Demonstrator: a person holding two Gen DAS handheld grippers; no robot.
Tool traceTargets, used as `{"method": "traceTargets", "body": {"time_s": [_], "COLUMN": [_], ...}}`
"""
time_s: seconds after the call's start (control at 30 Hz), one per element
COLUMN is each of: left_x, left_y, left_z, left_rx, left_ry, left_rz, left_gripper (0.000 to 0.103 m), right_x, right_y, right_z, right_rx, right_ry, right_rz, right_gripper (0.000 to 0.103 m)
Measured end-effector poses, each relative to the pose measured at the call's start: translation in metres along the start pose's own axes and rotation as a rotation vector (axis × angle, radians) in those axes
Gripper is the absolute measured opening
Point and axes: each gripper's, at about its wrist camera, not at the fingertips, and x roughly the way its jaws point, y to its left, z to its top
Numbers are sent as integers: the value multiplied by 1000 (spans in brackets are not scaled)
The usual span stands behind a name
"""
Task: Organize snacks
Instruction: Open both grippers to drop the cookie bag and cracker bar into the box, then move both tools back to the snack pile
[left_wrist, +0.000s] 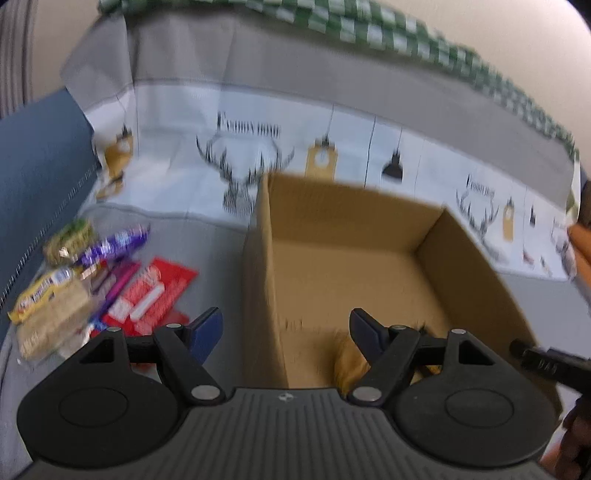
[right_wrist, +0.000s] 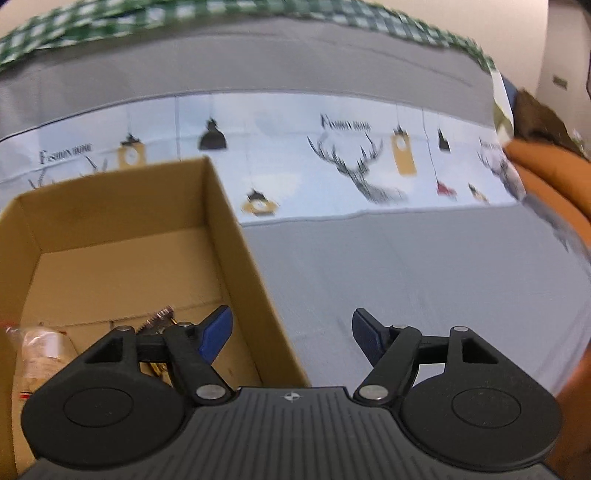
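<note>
Fingers (left_wrist: 360, 328) of both grippers straddle the cardboard box (left_wrist: 332, 258) walls, gripping nothing.

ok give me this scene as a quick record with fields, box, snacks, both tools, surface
box: open cardboard box on a grey cloth
in box: a clear-wrapped snack and a crimped foil wrapper at the near end; the rest of the floor is bare
loose snacks: pile of snack packets on the cloth left of the box
left tool: open, nothing between the fingers, over the box's left wall
right tool: open, empty, over the box's right wall
backdrop: deer-print cloth
</note>
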Motion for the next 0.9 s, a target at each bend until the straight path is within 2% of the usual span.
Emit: {"method": "traceTargets", "body": {"time_s": [0.03,0.07,0.13,0.2,0.23,0.3,0.5,0.63,0.7,0.73,0.8,0.9], "left_x": [5,8,10,11,11,9,10,10,9,7,1,-13], "left_y": [1,2,0,-4,-7,-8,-15,-19,-20,-20,-22,-24], "left_z": [-1,-4,-10,-13,-15,-17,-18,-18,-19,-19,-19,-23], "left_rx": [3,5,16,39,54,66,88,115,121,125,140,179], "left_ry": [25,45,77,84,80,70,66,61,50,40,6,-79], "left_rz": [-9,-27,-65,-86,-81,-85,-109,-106,-99,-94,-87,-72], "left_gripper": [79,79,79,76,76,74,72,73,73,73,76,81], "right_x": [3,4,5,1,0,-4,-12,-16,-19,-21,-28,-41], "right_y": [-2,-4,-8,-7,-6,-5,-15,-17,-18,-19,-22,-18], "right_z": [-1,-1,-2,-2,-2,-1,-1,-3,-4,-3,-1,0], "right_rx": [8,16,45,37,23,4,9,-11,-4,4,21,8], "right_ry": [16,29,46,50,49,50,73,80,69,55,17,-52], "right_rz": [-10,-18,17,45,51,58,64,61,73,83,101,121], "right_gripper": [68,59,52,37,34,22,18,17,20,24,52,61]}}
